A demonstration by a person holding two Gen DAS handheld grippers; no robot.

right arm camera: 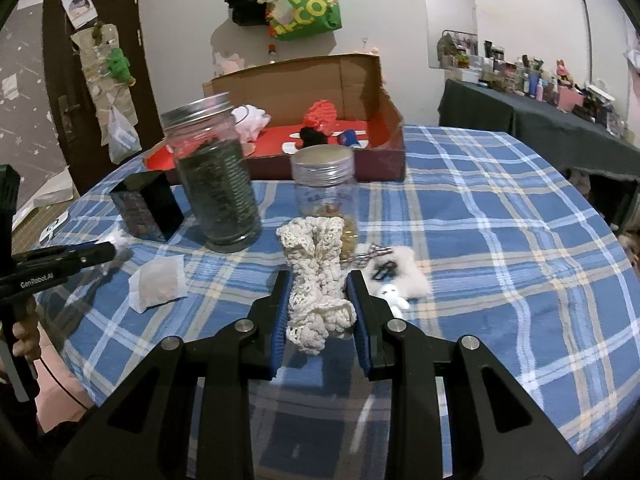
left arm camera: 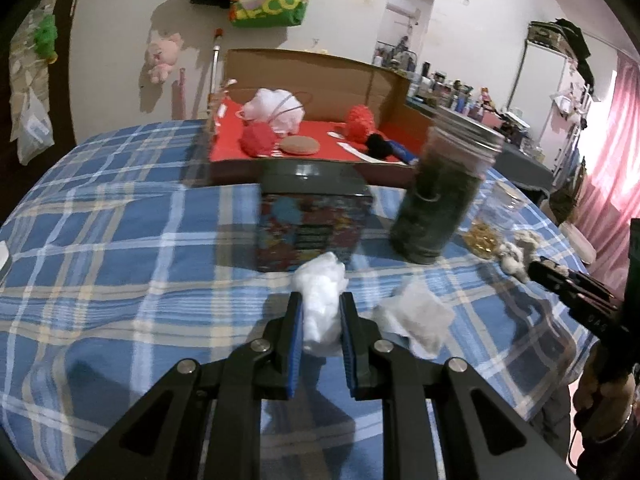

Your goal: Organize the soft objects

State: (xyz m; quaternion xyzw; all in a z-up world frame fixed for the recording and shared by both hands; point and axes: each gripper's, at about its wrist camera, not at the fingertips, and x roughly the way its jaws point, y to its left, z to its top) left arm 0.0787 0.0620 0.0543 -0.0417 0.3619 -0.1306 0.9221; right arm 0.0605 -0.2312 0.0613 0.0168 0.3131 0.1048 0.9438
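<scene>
Left gripper (left arm camera: 320, 308) is clamped on a white crumpled wad (left arm camera: 320, 300); right gripper (right arm camera: 318, 292) is clamped on a cream crocheted piece (right arm camera: 316, 280), both held above the plaid cloth (right arm camera: 480, 240). Judgement: both loads are in carry toward the cardboard box (right arm camera: 384, 120) with the red floor. To do it well, keep the grips firm, lift clear of the tall jar (right arm camera: 216, 184) and short jar (right arm camera: 324, 184) standing in the path, and let go only once over the red floor. A flat white sachet (right arm camera: 158, 282) and a fluffy white toy (right arm camera: 400, 280) lie loose on the cloth. Unclear: left view is motion-blurred; the wad's material is unreadable; the box's near wall hides part of its contents.
</scene>
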